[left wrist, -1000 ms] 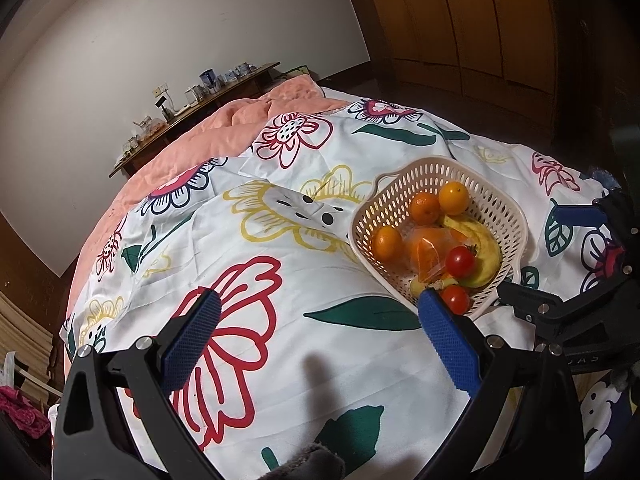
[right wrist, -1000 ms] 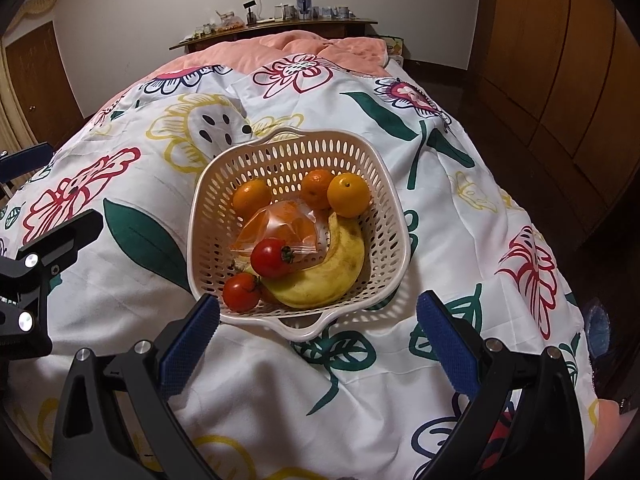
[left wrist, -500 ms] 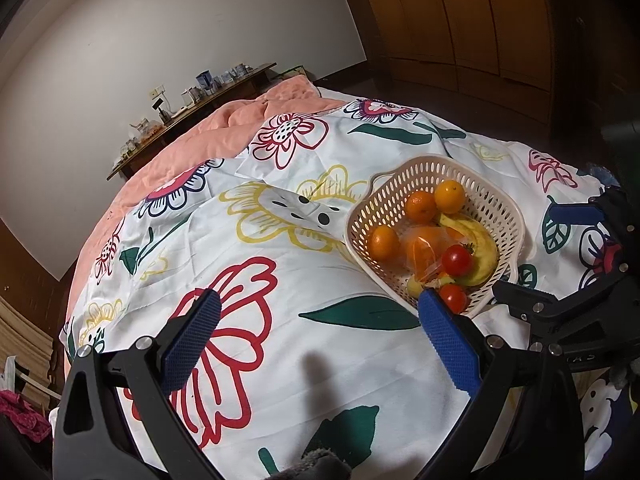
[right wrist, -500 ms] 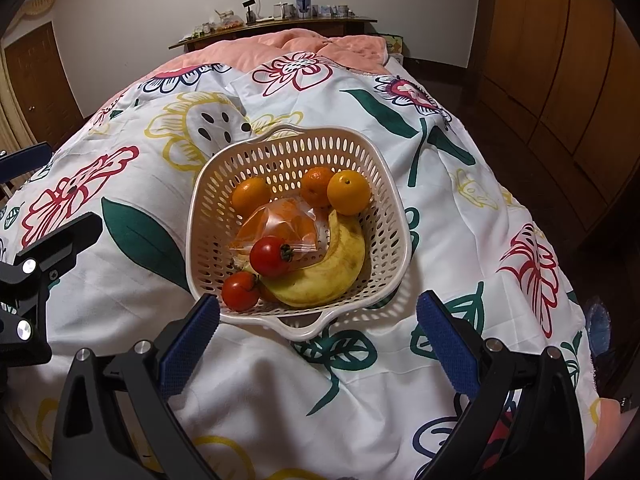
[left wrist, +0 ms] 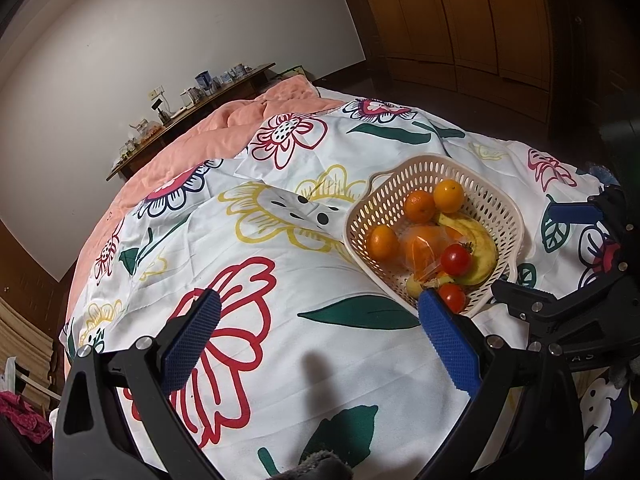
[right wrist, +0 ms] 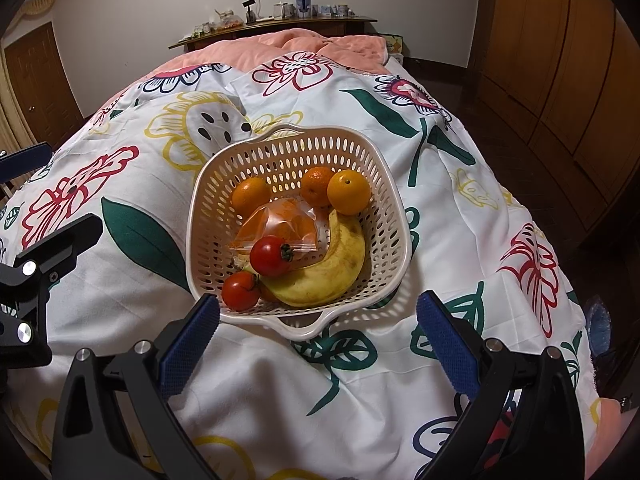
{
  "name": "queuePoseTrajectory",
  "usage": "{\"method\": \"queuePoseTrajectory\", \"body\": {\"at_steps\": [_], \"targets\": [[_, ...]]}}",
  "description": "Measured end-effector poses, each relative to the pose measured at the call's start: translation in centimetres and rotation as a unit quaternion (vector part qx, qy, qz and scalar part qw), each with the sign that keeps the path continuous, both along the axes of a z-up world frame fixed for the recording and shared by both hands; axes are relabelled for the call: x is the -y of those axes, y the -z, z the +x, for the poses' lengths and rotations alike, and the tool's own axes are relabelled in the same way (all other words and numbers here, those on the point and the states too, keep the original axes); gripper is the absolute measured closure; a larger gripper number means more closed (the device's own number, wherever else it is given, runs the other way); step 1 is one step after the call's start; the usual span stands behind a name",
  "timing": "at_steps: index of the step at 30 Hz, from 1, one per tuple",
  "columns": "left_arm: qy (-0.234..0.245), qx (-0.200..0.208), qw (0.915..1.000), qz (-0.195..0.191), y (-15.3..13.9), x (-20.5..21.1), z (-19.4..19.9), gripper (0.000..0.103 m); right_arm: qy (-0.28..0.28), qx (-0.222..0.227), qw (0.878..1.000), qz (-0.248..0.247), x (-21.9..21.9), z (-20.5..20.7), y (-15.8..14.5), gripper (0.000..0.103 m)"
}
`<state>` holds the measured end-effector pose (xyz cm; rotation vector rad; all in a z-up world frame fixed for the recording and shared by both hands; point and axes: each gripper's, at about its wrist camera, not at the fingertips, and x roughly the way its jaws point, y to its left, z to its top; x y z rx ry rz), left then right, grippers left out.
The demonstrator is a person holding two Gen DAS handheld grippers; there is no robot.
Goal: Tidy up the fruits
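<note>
Pre-grasp: both the left gripper (left wrist: 318, 330) and right gripper (right wrist: 318, 334) spread wide, empty; basket (right wrist: 394, 216) ahead holds fruit; next likely picking near tomato (right wrist: 240, 291).

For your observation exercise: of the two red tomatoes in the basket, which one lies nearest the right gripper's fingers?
The lower tomato, tucked against the basket rim beside the right gripper's left fingertip. The other tomato sits higher, on the plastic bag.

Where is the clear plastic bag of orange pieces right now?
In the right wrist view, the clear plastic bag of orange pieces lies mid-basket in the cream perforated plastic basket, left of the yellow banana, partly under a red tomato.
</note>
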<state>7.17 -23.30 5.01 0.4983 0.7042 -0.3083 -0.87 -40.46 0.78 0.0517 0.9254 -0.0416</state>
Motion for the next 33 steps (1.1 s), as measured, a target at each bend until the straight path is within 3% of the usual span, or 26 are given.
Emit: {"method": "queuePoseTrajectory", "body": {"at_steps": [33], "targets": [[-0.020,-0.005,0.9997,-0.015,-0.4,-1.1,0.2,0.003,-0.003,0.005,1.000,0.001,-0.7,0.1,-0.5,0.005]]}}
